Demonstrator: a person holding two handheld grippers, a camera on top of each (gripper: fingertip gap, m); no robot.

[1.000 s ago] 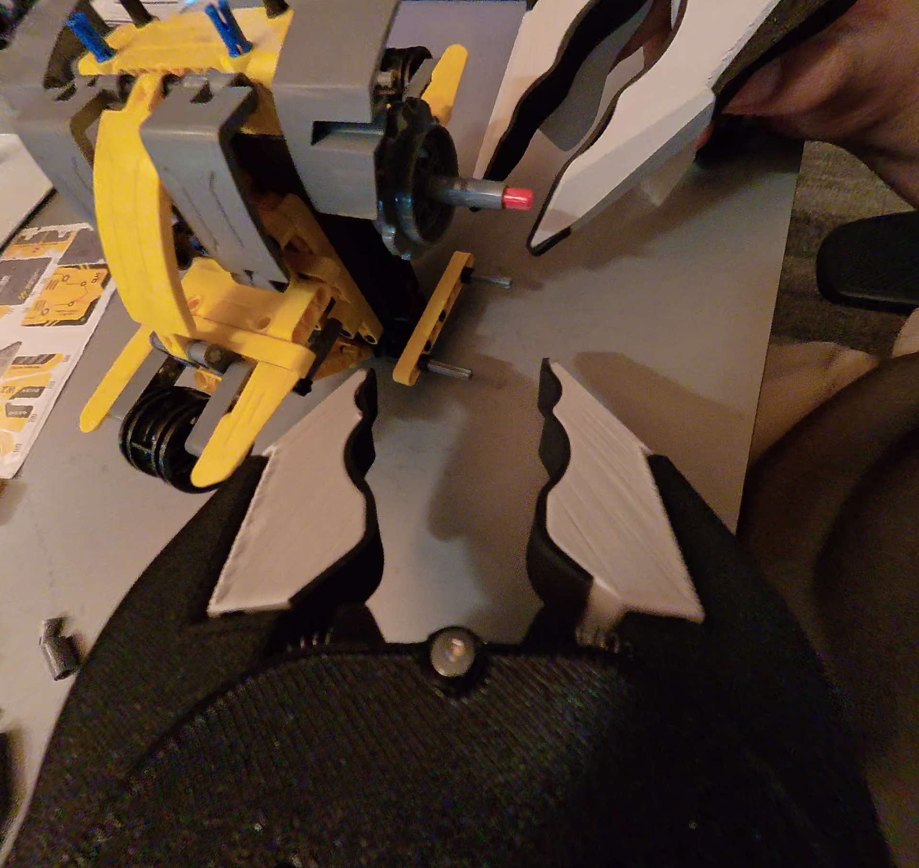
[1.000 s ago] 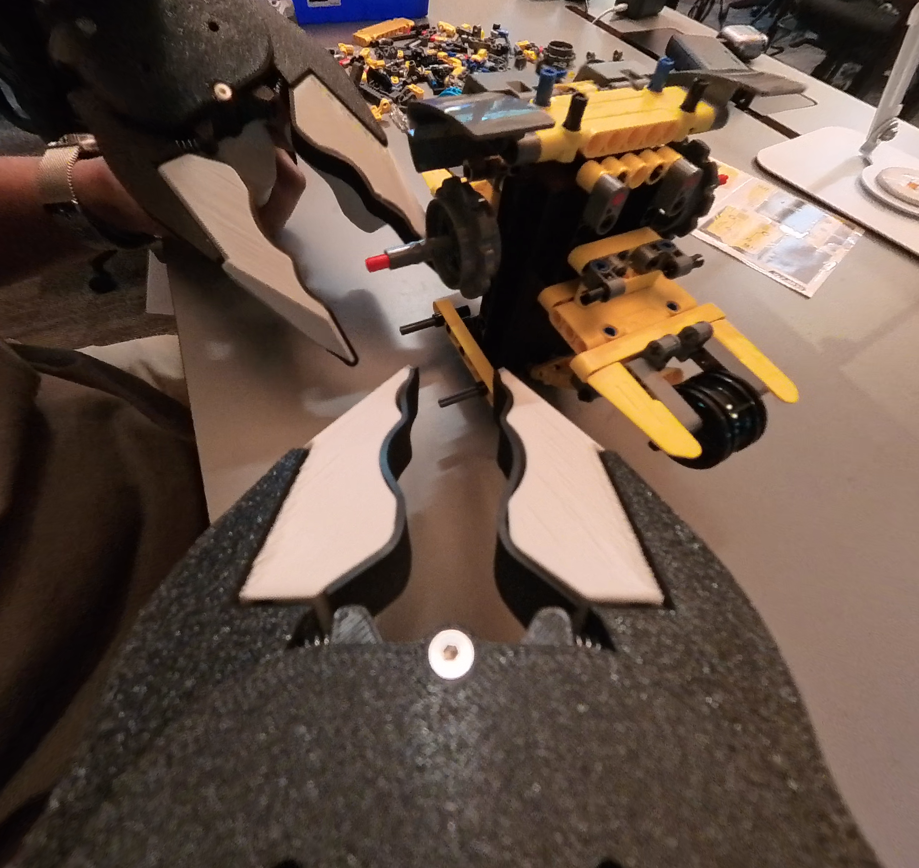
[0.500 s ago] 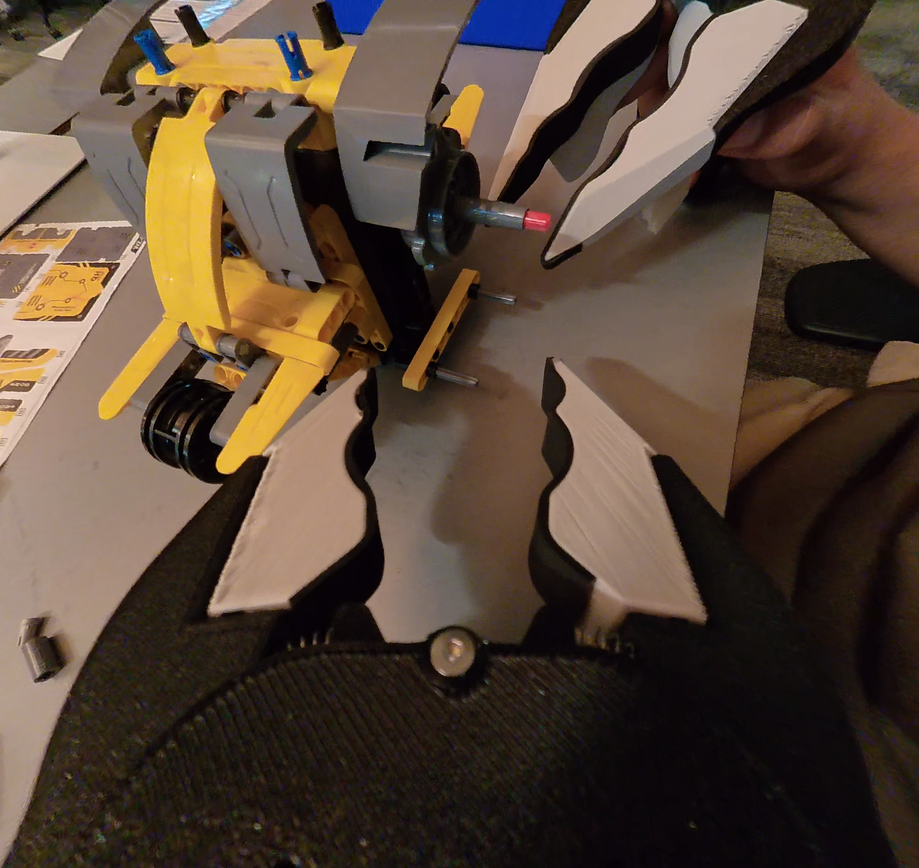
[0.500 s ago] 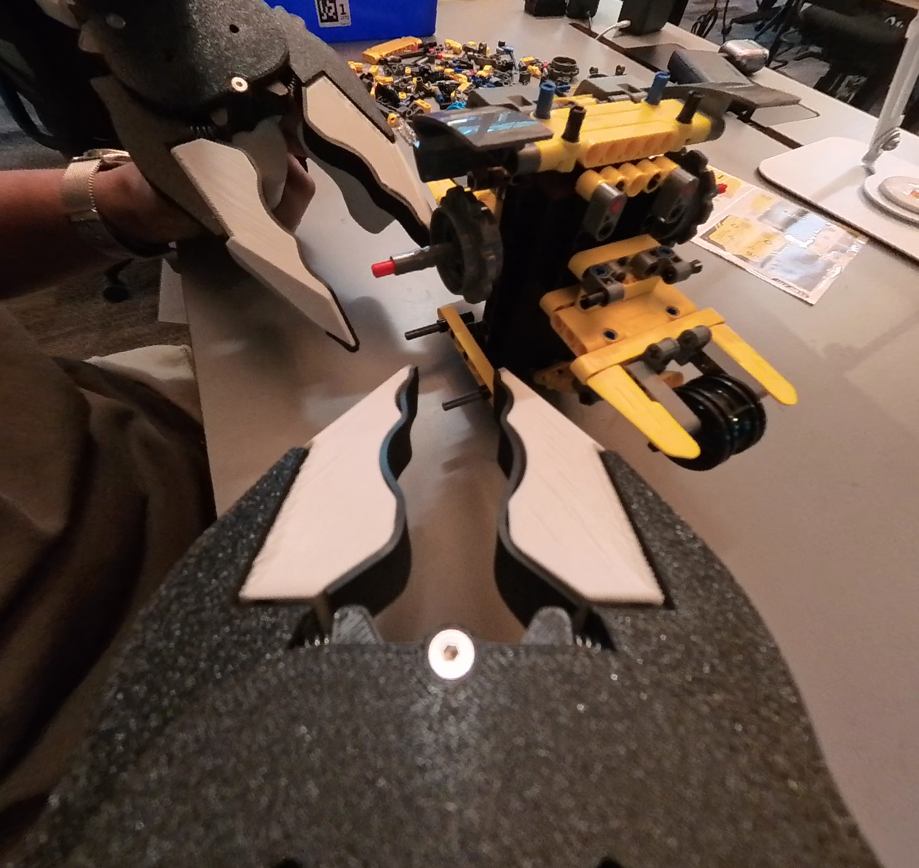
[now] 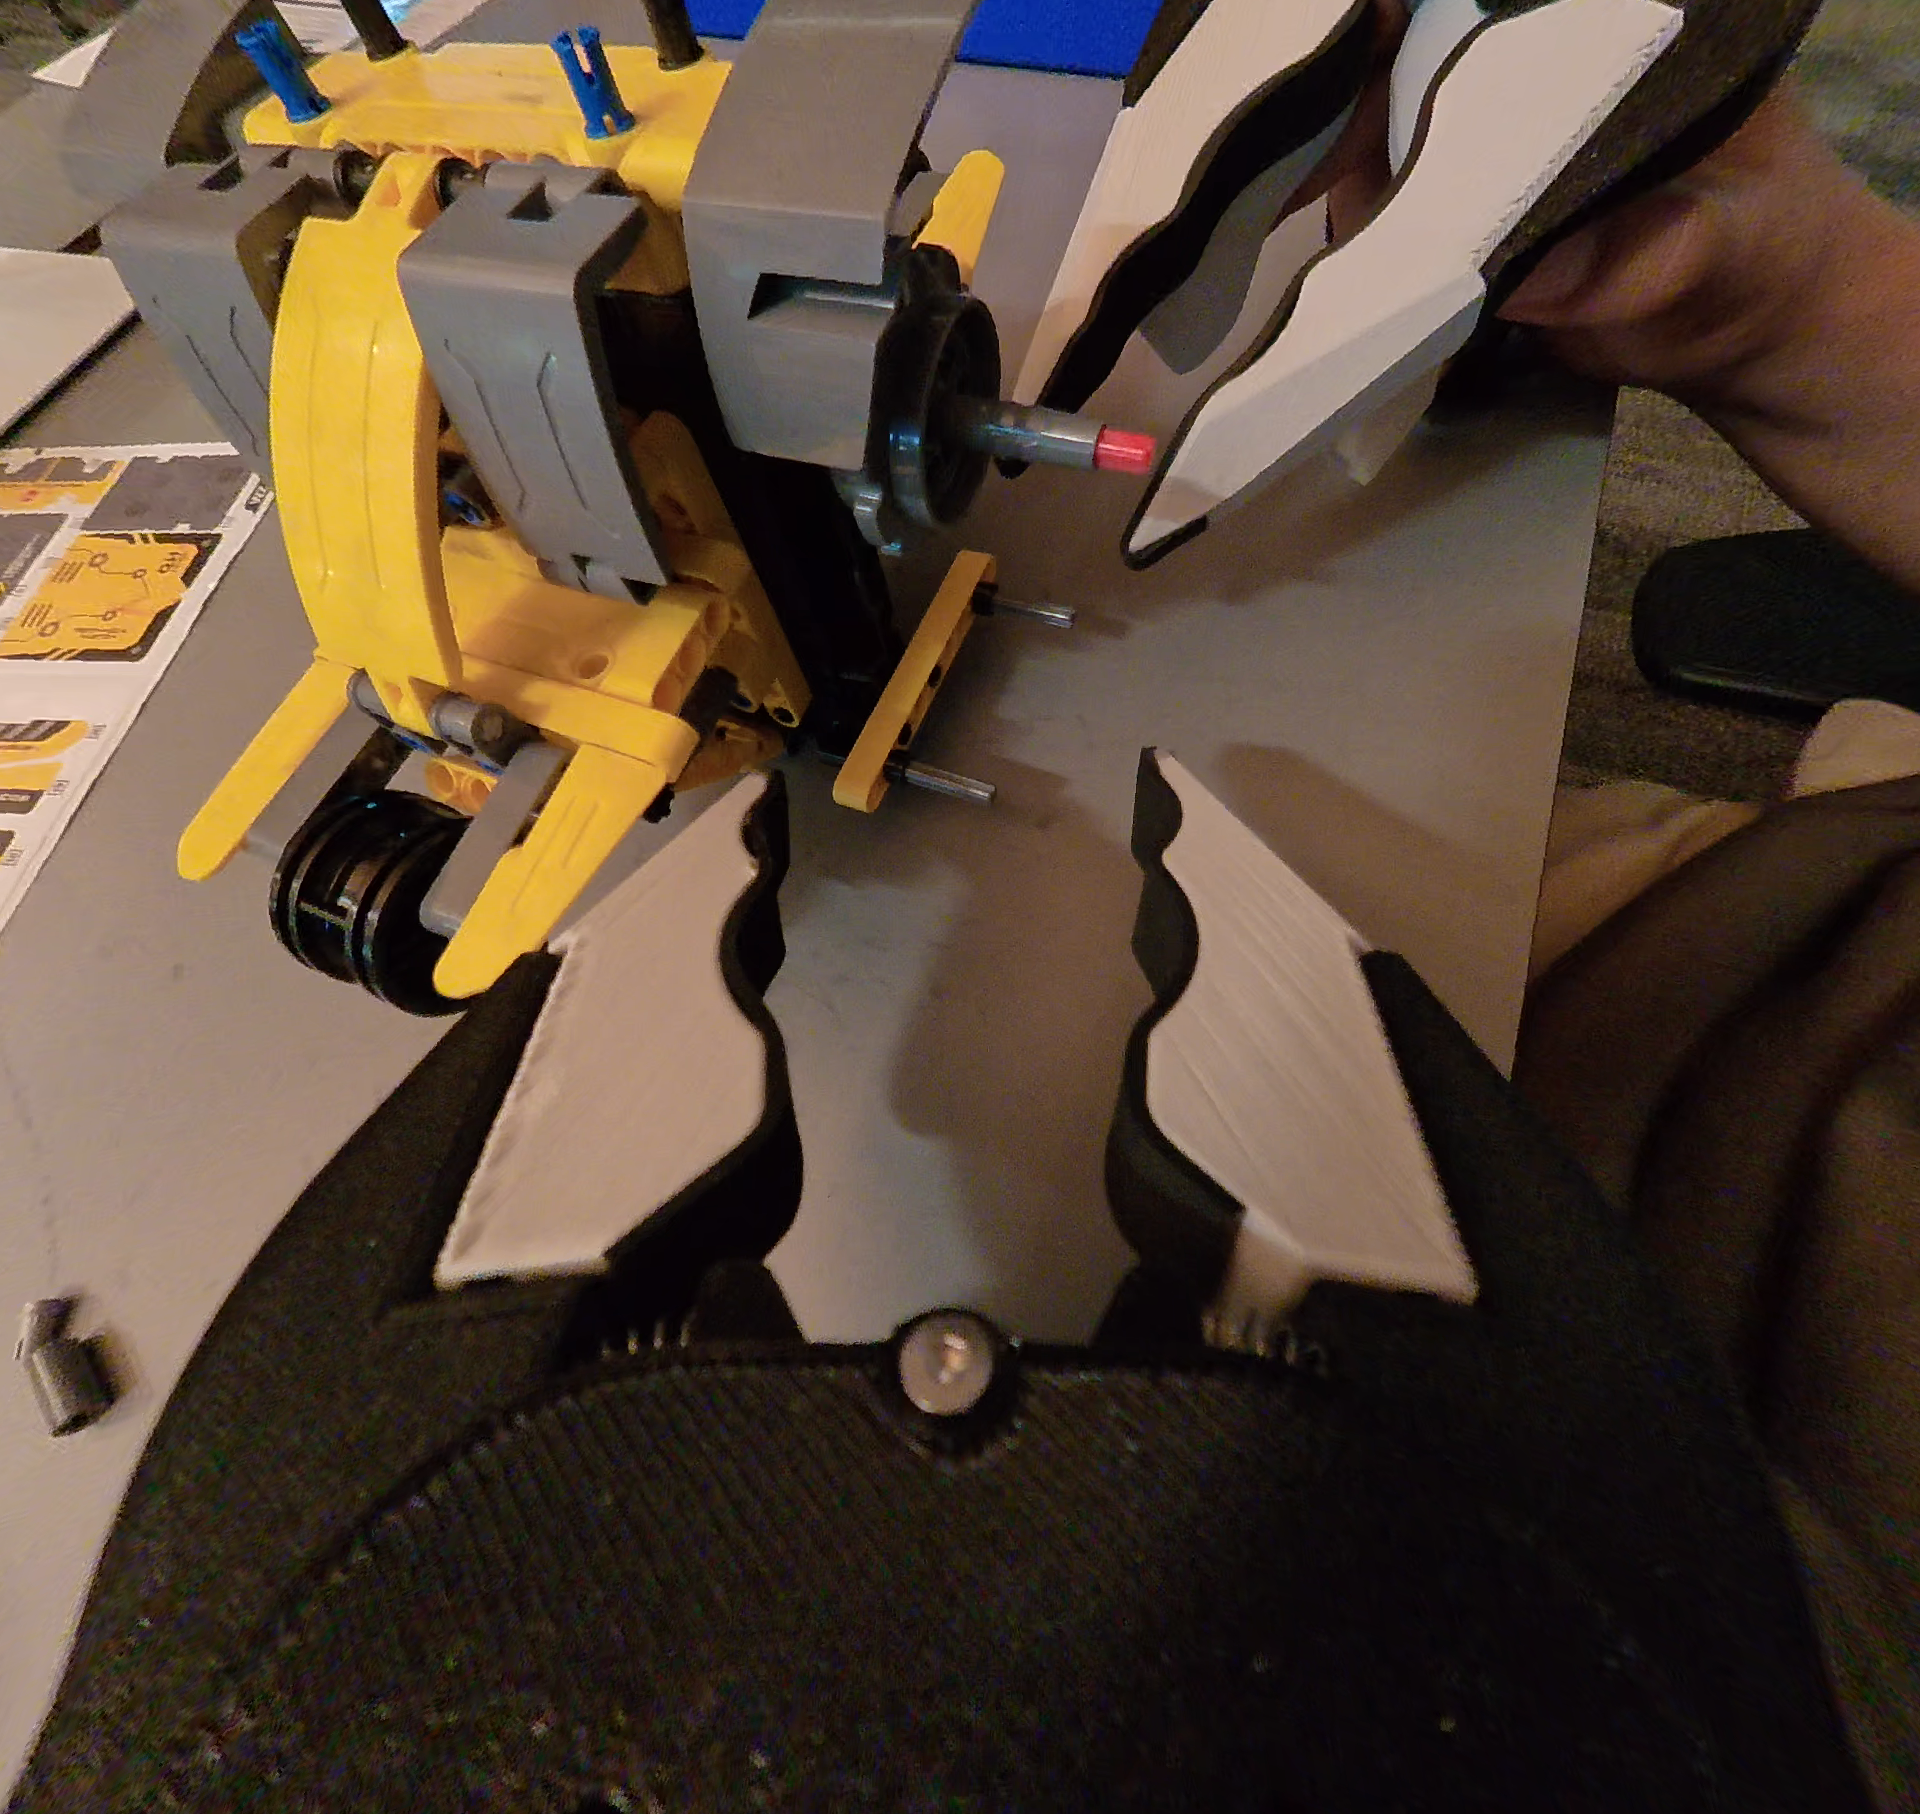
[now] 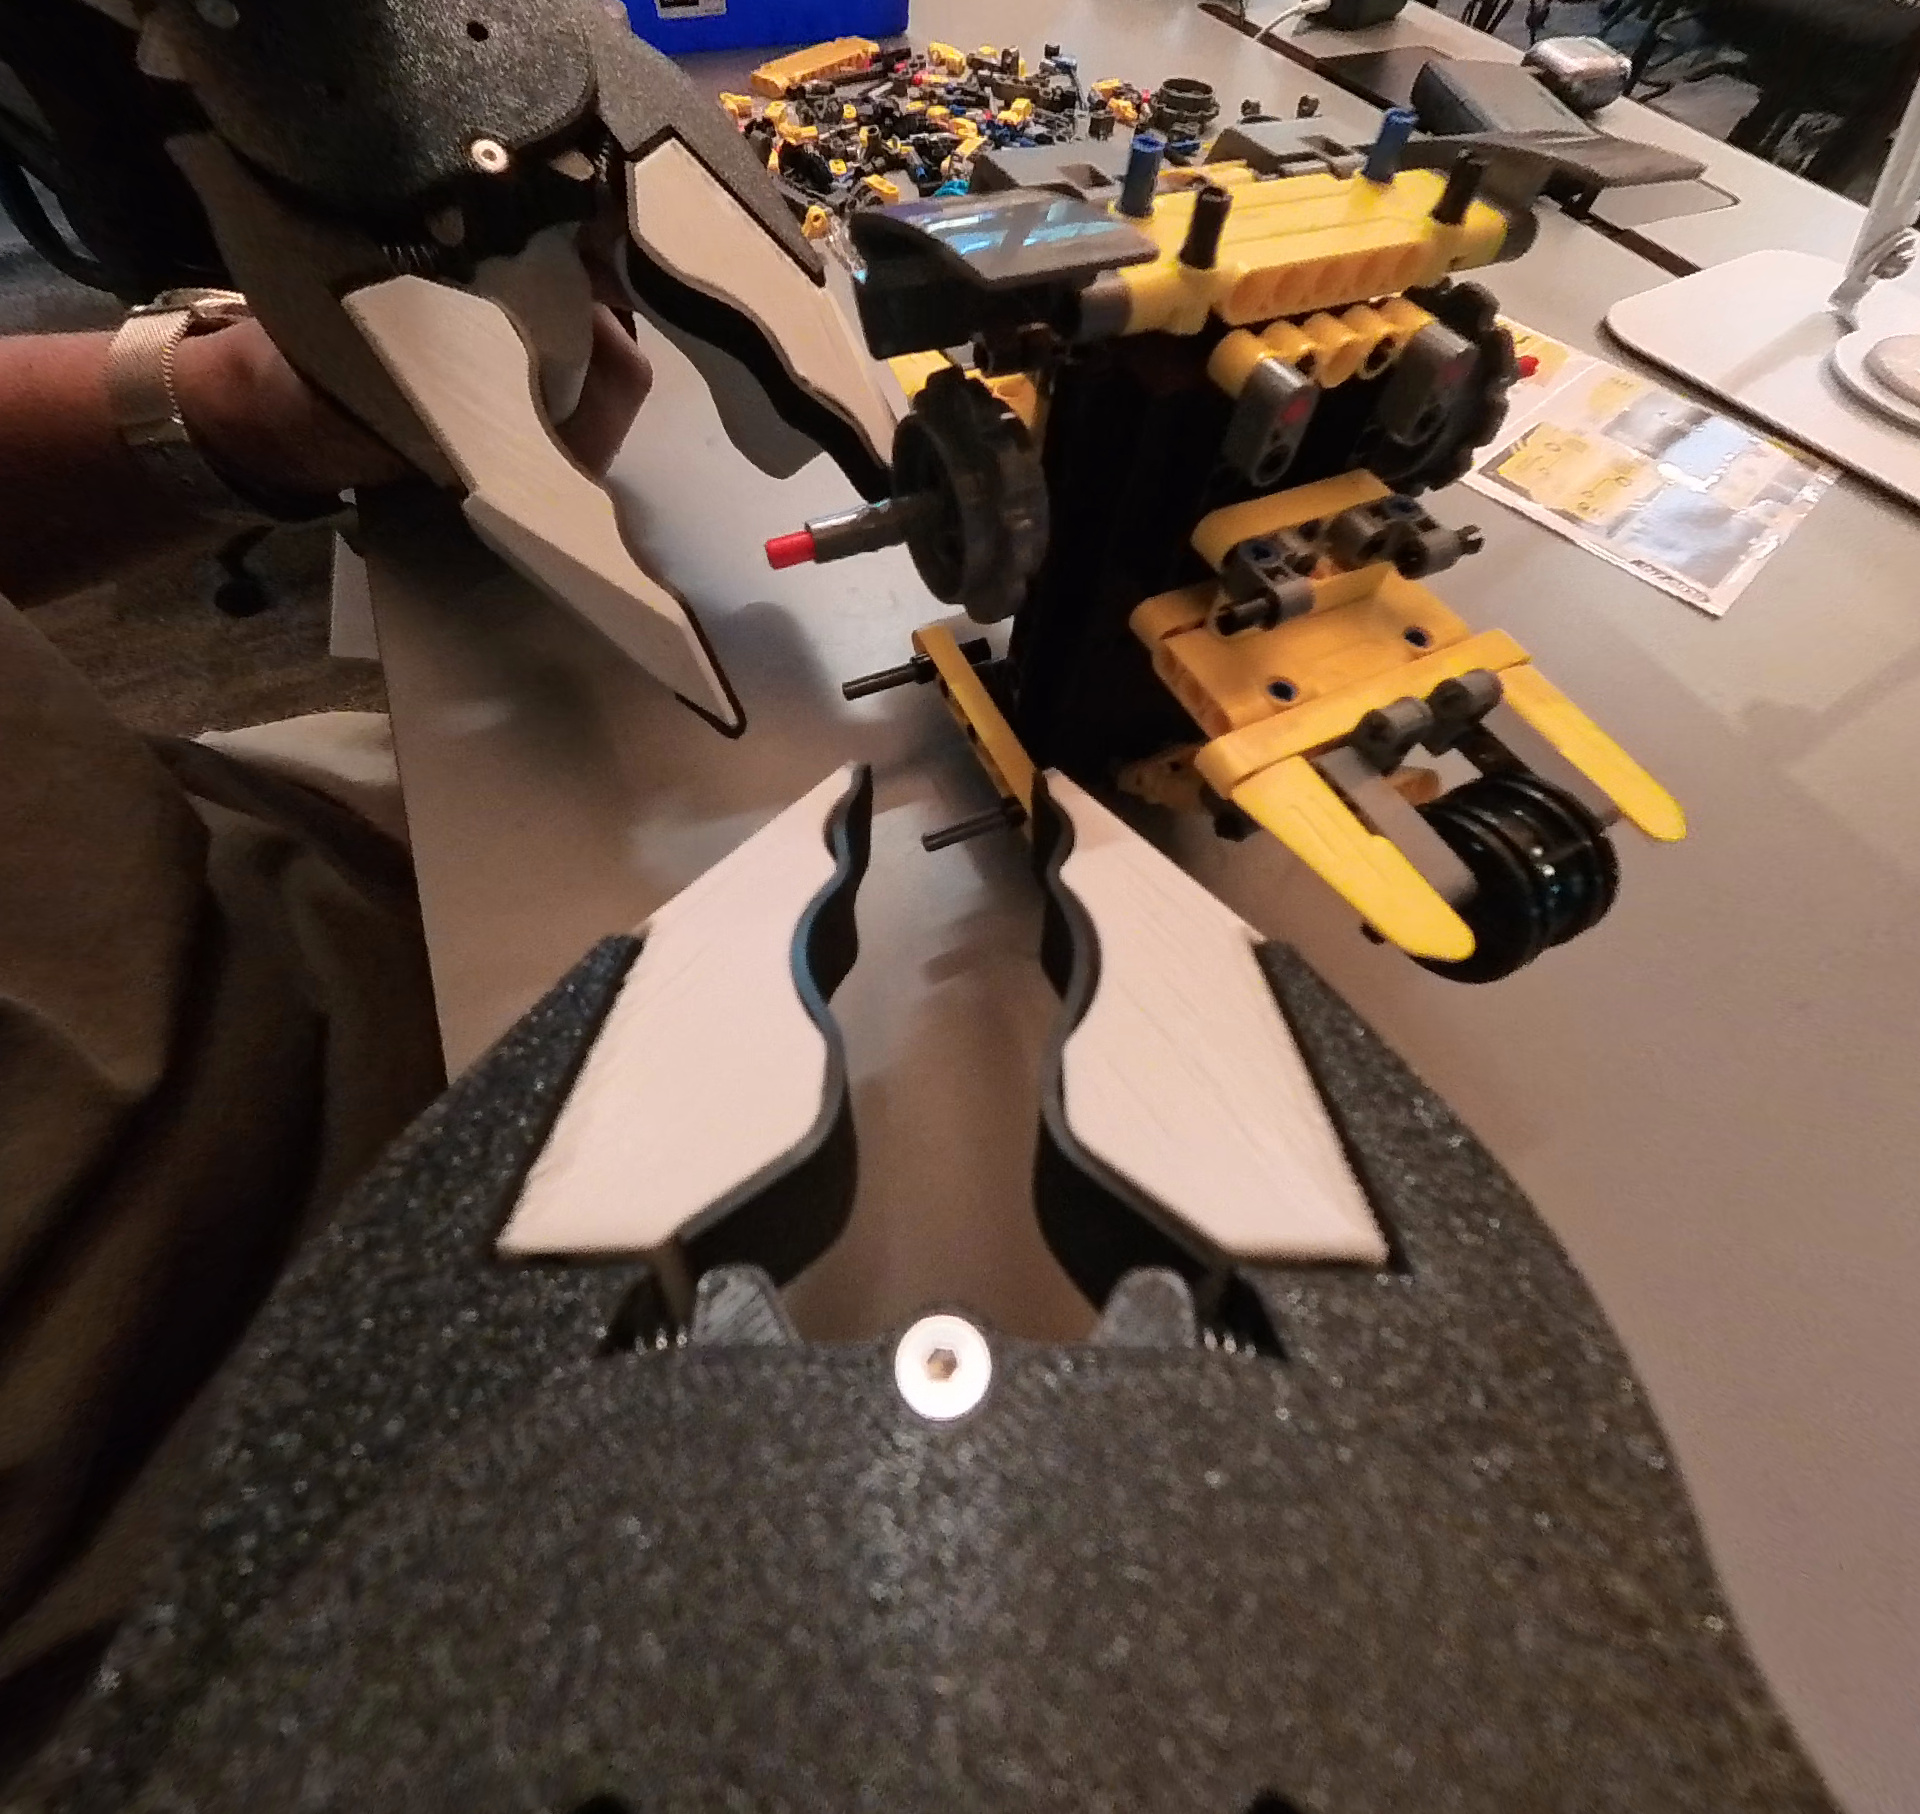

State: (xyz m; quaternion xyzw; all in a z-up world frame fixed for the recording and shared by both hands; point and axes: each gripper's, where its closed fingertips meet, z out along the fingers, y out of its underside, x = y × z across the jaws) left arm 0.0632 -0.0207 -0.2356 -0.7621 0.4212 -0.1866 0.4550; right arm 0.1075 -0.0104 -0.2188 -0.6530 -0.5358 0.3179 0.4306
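My left gripper has edged back from the yellow model; both grippers' fingers stay spread, empty.

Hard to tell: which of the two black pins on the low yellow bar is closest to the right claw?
The front pin, by the gap between the right claw tips; the other pin sits farther back.

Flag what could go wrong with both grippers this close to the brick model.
The right gripper straddles a black pin on the tall yellow-and-grey brick model; a sideways nudge might tip it. The left gripper, open nearby, might snag the red-tipped grey axle.
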